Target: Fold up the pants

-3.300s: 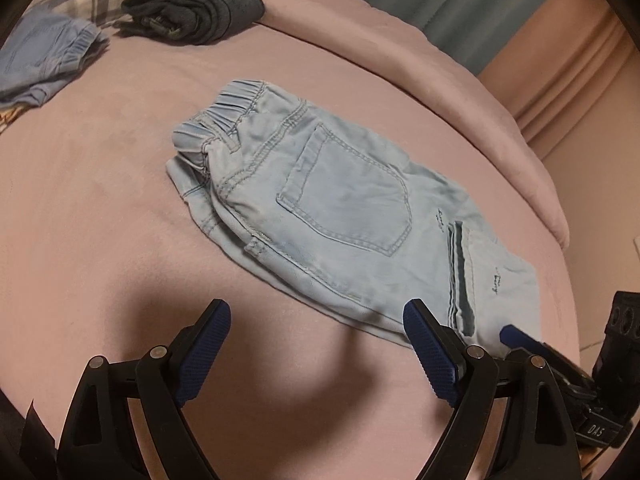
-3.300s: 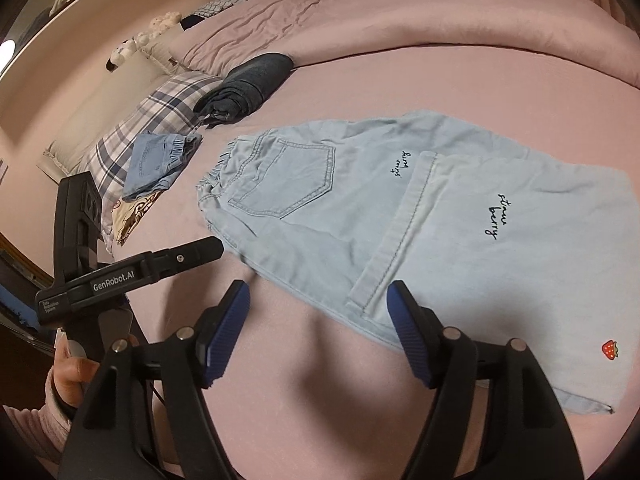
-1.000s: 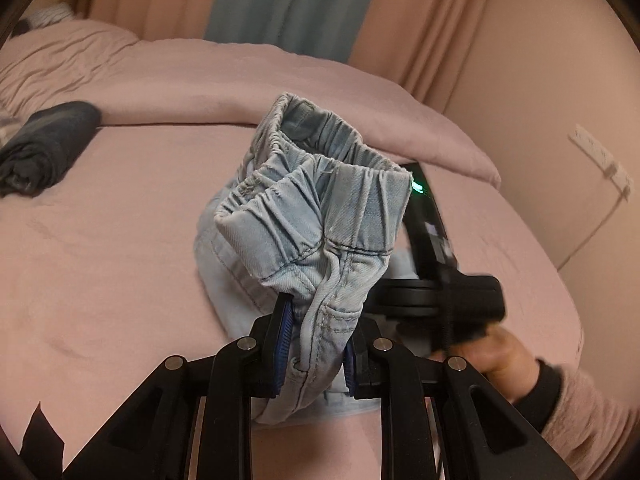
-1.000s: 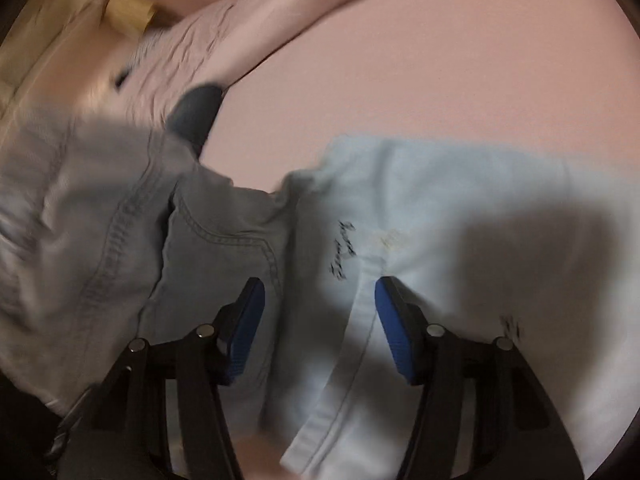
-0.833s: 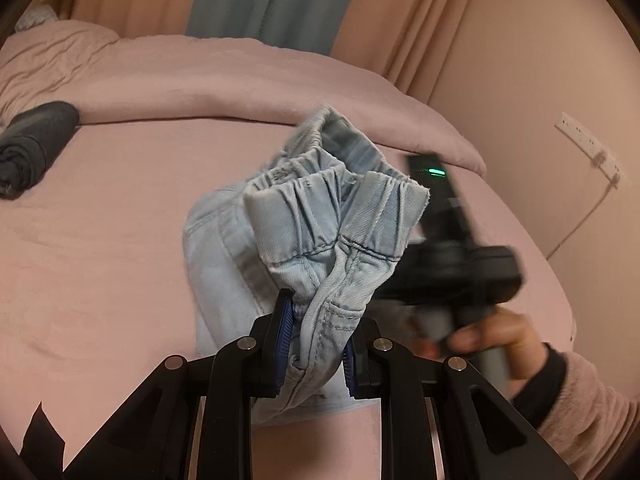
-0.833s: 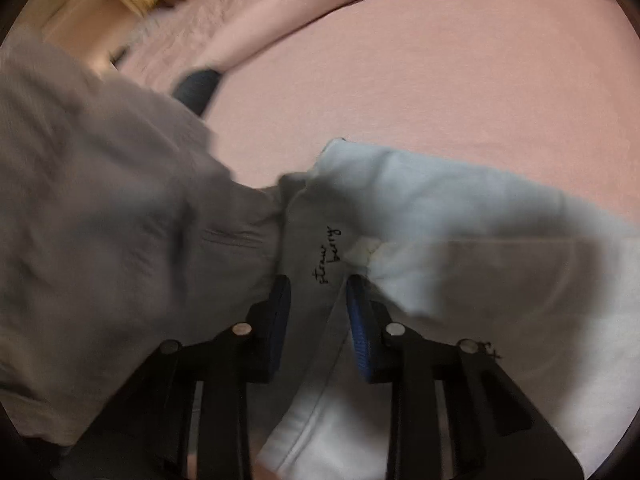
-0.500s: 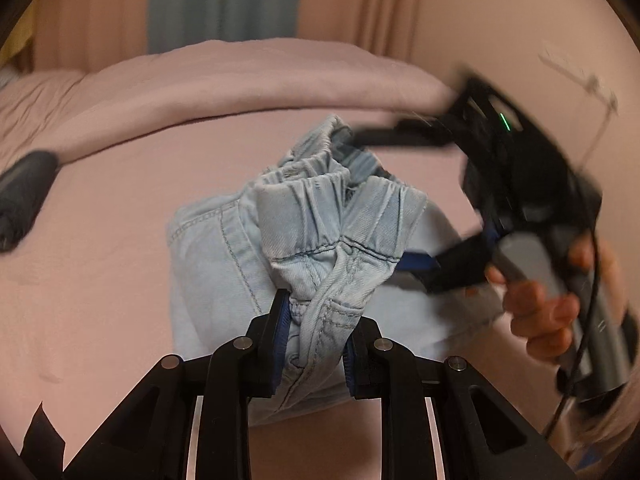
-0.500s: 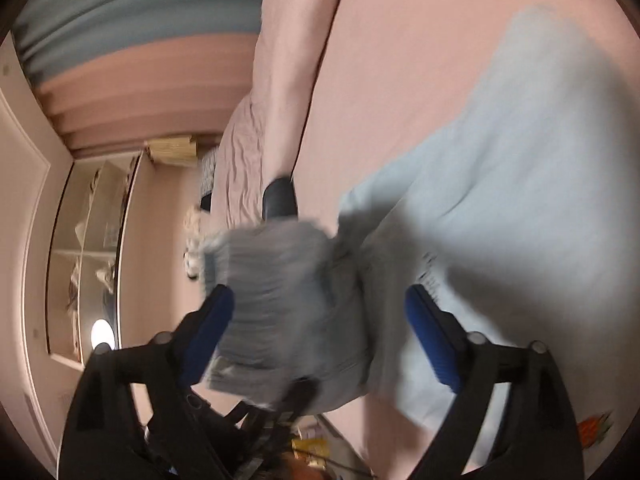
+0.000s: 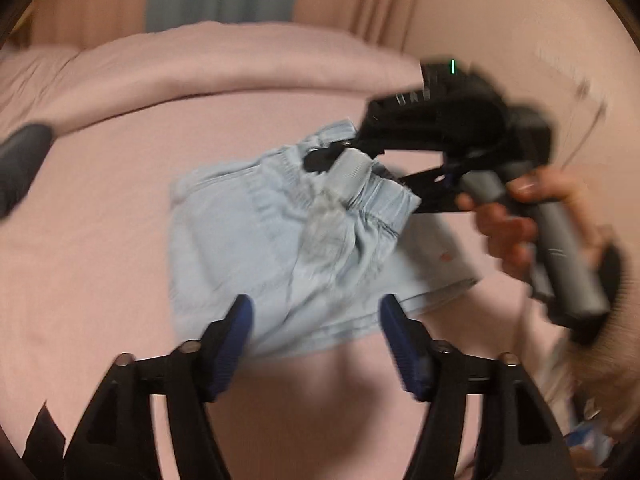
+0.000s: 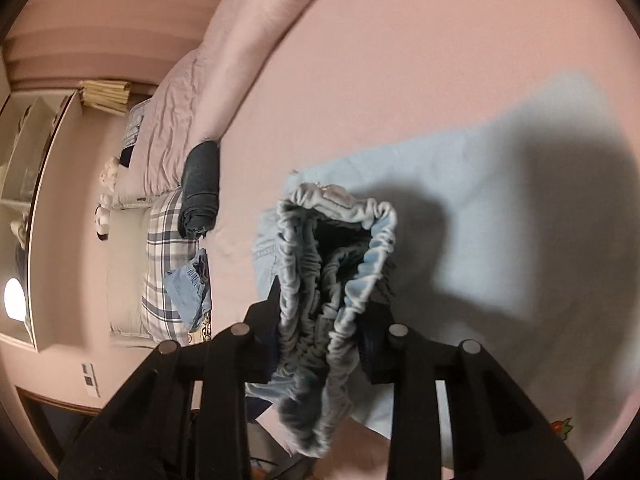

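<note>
The light blue denim pants (image 9: 280,240) lie partly folded on the pink bed. My left gripper (image 9: 314,344) is open and empty, just in front of the pants' near edge. My right gripper (image 10: 320,332) is shut on the gathered elastic waistband (image 10: 340,248) and holds it lifted above the rest of the pants (image 10: 500,200). In the left wrist view the right gripper (image 9: 348,160) comes in from the right, held by a hand, and pinches the waistband (image 9: 352,176).
A rolled dark garment (image 10: 200,188) lies at the far side of the bed, also at the left edge of the left wrist view (image 9: 20,160). A plaid pillow (image 10: 164,240) carries a small blue garment (image 10: 188,288). A rolled pink duvet (image 9: 200,64) lies behind.
My left gripper has let go of the waistband and opened. My right gripper has closed on the waistband and now holds it up.
</note>
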Motion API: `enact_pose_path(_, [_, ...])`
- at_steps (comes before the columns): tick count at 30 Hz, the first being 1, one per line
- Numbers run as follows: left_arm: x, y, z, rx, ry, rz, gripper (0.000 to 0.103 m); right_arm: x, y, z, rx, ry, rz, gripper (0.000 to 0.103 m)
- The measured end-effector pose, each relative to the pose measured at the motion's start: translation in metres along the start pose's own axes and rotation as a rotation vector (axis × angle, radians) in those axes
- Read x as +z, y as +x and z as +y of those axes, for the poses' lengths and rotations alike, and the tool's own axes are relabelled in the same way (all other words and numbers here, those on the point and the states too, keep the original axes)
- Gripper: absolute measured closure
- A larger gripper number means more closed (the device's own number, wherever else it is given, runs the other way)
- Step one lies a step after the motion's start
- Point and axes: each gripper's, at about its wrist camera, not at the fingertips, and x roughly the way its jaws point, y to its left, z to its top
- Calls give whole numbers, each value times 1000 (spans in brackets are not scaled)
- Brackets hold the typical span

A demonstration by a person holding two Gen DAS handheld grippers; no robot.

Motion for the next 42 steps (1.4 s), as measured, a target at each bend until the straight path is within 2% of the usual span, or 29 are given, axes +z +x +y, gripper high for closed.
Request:
enact_pose_path(2, [-1,-21,23,-11,-89,-58,13,4,-10,-1,29,-26,-10,72])
enact_pose_path(6, [7,-32,60,68,-180,-90,13,7,-15,21,86,-142,-16,73])
enact_pose_path(9, [16,-17,77,30,-233,-82,13,3,-33,24,108,-194,-63,73])
enact_pose_path(12, [30,18,83,2,-271,-24,13,8,-37,1,83,-135,-86,73])
enact_pose_path(16, [48,56,70,-11,-261,28,13,5,-53,-46,59,-47,-125,73])
enact_pose_path(21, [60,89,57,-4,-246,115,13,8,-62,-70,25,-22,-126,72])
enact_pose_path(28, [43,106,31,62,-166,201,13,4,-68,-99,-15,34,-139,63])
enact_pose_path(30, [41,103,31,62,-164,199,13,3,-80,-91,-96,21,-158,57])
enact_pose_path(32, [30,87,35,74,-173,187,13,-3,-105,-63,-243,-84,-268,55])
enact_pose_path(33, [30,84,36,76,-182,176,13,-6,-116,-54,-262,-132,-303,55])
enact_pose_path(34, [32,84,36,74,-194,163,13,-7,-121,-42,-235,-171,-316,57])
enact_pose_path(36, [31,76,37,65,-216,136,13,-9,-124,-15,-117,-230,-294,64])
enact_pose_path(37, [32,72,37,60,-220,127,13,-9,-120,-8,-96,-245,-279,72])
enact_pose_path(38, [31,70,35,54,-217,122,13,-9,-113,0,-76,-263,-257,76])
enact_pose_path(40, [27,69,31,54,-194,131,13,-10,-97,9,-66,-281,-204,78])
enact_pose_path(42, [18,68,32,62,-178,143,13,-19,-83,3,-115,-288,-154,79])
